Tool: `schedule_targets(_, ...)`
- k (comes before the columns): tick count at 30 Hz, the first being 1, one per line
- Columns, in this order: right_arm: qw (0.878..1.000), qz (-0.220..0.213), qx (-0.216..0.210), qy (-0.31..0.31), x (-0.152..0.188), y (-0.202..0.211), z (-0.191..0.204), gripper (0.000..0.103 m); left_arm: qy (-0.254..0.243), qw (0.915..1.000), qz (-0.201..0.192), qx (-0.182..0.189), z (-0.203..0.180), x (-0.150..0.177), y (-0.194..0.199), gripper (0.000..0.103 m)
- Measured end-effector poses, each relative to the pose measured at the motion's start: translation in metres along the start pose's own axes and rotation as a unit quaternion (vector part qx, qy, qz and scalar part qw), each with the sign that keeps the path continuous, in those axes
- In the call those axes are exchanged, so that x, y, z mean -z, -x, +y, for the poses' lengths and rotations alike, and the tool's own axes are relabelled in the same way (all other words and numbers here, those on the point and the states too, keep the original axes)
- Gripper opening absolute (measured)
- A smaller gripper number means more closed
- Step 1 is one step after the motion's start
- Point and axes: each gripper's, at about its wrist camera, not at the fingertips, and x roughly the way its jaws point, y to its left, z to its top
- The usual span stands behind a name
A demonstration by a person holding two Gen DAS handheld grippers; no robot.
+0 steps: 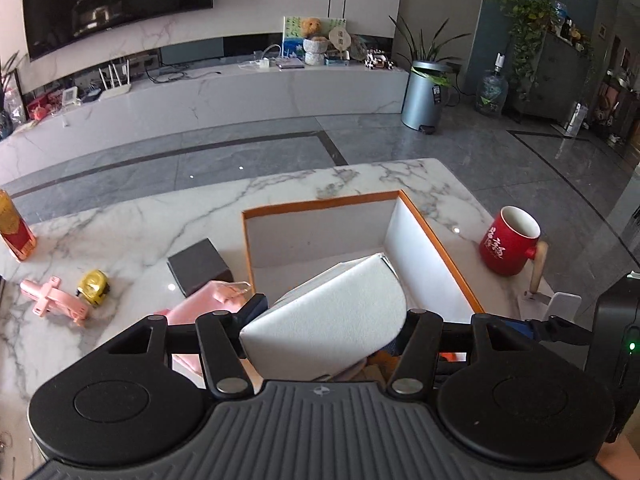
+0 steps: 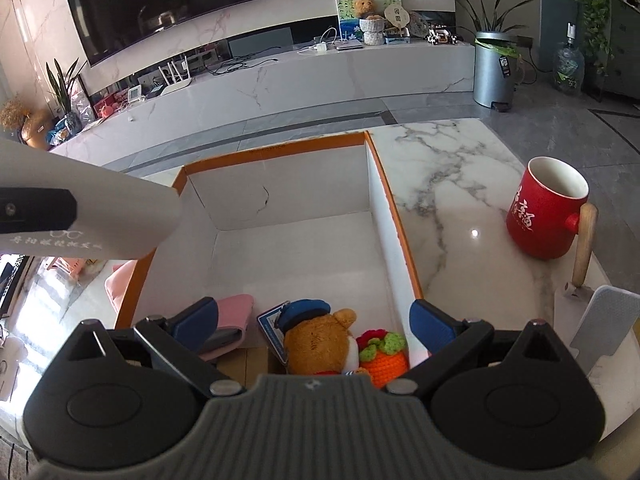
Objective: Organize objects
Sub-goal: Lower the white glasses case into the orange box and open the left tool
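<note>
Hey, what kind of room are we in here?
Most likely a home living room: a big wall-mounted TV above a long marble media console, potted plants, and a marble table holding an orange-rimmed box.

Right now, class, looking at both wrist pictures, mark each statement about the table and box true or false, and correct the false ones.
1. The left hand-held gripper holds a white case. True.
2. The red mug stands inside the box. False: it stands on the table, outside the box's right wall.
3. A teddy bear lies in the box. True.
4. The right hand-held gripper is shut on the bear. False: its jaws are open, wide apart above the box.
5. The yellow toy is in the box. False: it lies on the table left of the box, beside a pink toy.
</note>
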Motion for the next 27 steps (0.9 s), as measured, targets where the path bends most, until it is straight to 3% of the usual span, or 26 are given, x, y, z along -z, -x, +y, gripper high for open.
schedule_targets(4,0.999,-0.011,-0.007,0.042,0.003,-0.003,0.004,0.101,0.027,0.999,0.027,0.025,-0.005,0.009,-0.018,0.066)
schedule_targets(7,0.993,-0.039,-0.044,0.099,0.005,-0.001,0.01,0.096,0.04,0.9978,0.036,0.039,-0.001,0.012,-0.02,0.066)
schedule_targets(11,0.978,-0.025,-0.101,0.179,-0.001,-0.011,0.012,0.086,0.029,0.9974,0.042,0.05,0.002,0.012,-0.021,0.066)
schedule_targets(14,0.953,-0.027,-0.126,0.273,-0.004,-0.022,0.015,0.086,0.013,0.9971,0.051,0.056,0.001,0.014,-0.024,0.066)
schedule_targets(17,0.915,-0.003,-0.159,0.371,-0.006,-0.032,0.023,0.083,-0.002,0.9972,0.052,0.054,0.0,0.016,-0.026,0.066)
schedule_targets(20,0.89,-0.006,-0.198,0.411,-0.011,-0.041,0.026,0.07,-0.005,0.9968,0.058,0.055,-0.001,0.016,-0.03,0.066)
schedule_targets(22,0.874,0.004,-0.204,0.441,-0.012,-0.049,0.033,0.067,-0.013,0.9971,0.059,0.045,-0.002,0.016,-0.033,0.066)
schedule_targets(24,0.865,0.004,-0.198,0.46,-0.015,-0.057,0.035,0.064,-0.02,0.9969,0.062,0.045,-0.001,0.016,-0.036,0.066)
schedule_targets(27,0.864,-0.006,-0.218,0.455,-0.021,-0.061,0.031,0.057,-0.042,0.9963,0.061,0.042,0.0,0.017,-0.037,0.066)
